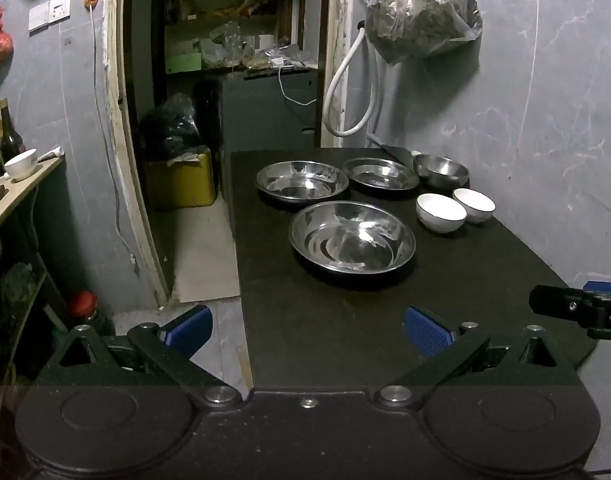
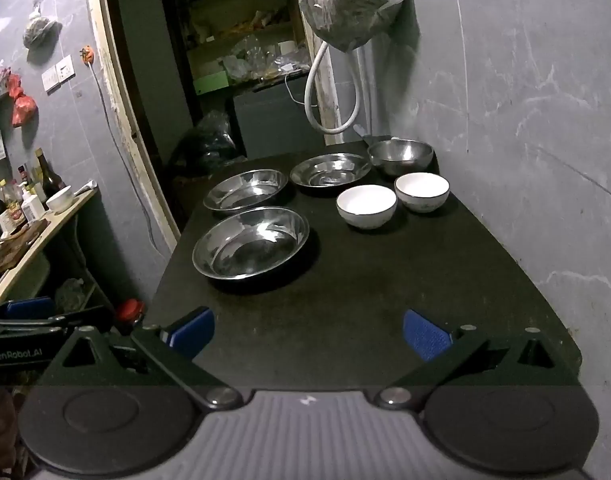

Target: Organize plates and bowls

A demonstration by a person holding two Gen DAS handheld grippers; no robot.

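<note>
Three steel plates lie on the black table [image 1: 345,340]: a near one [image 1: 352,238] [image 2: 250,243], a far left one [image 1: 302,181] [image 2: 245,190] and a far middle one [image 1: 380,174] [image 2: 330,169]. A steel bowl [image 1: 441,170] [image 2: 400,156] stands at the far right. Two white bowls [image 1: 441,212] [image 1: 474,205] stand in front of it, also in the right wrist view [image 2: 366,205] [image 2: 421,191]. My left gripper [image 1: 307,330] and right gripper [image 2: 308,332] are both open and empty over the table's near end, well short of the dishes.
A grey wall [image 1: 545,120] runs along the table's right side, with a hanging bag [image 1: 421,12] and a white hose [image 1: 345,92]. An open doorway [image 1: 225,80] lies behind. A side shelf [image 2: 37,224] with bottles and a white bowl stands at the left.
</note>
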